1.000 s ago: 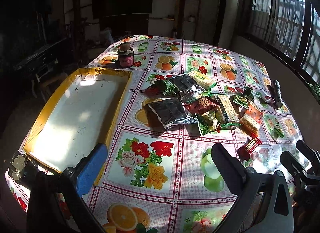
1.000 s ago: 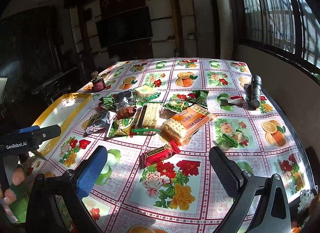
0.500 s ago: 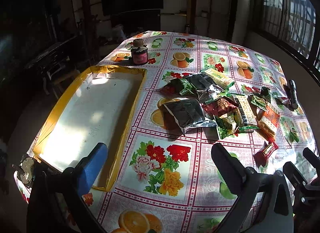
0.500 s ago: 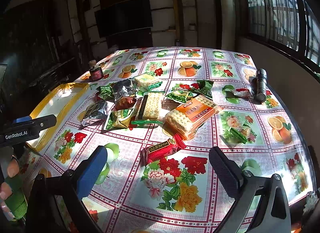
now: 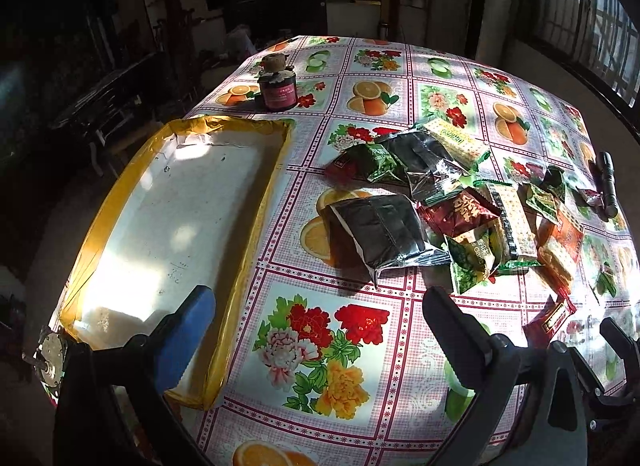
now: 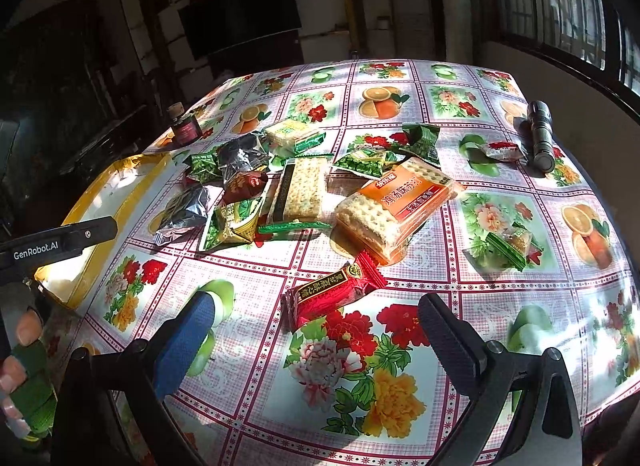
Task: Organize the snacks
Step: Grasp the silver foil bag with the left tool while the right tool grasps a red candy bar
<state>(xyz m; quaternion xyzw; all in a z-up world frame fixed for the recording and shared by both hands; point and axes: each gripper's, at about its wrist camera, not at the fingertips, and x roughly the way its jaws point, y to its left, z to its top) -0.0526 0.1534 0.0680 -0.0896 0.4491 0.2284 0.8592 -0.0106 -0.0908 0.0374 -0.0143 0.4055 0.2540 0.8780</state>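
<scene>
A dozen or so snack packets [image 5: 448,201] lie heaped in the middle of the surface [image 6: 500,193], none inside the tray [image 5: 176,221], which sits just beside them on the left edge. The left gripper [image 5: 316,318] hangs above the cloth with its fingers [image 5: 192,330] spread wide and released, gripping nothing; one finger overlaps the tray's near corner in view, the other points toward a crinkled black foil pouch [image 5: 380,234]. The right gripper [image 6: 312,326] is likewise spread wide and empty, its fingers [image 6: 444,330] flanking a glossy red wrapped bar [image 6: 332,292] that lies apart from the heap, not touching it. Behind that bar sits an orange-labelled clear pack of square crackers [image 6: 396,201], next to a long cracker sleeve [image 6: 300,189] and green pillow sachets [image 6: 232,225]. A small dark jar with a cork-like stopper [image 5: 277,85] stands beyond the tray, and a metal flashlight [image 6: 540,133] lies at the far right edge. The tray is shallow, rectangular, white inside with a yellow taped rim. The surface wears a shiny oilcloth printed with flowers and oranges in squares.
</scene>
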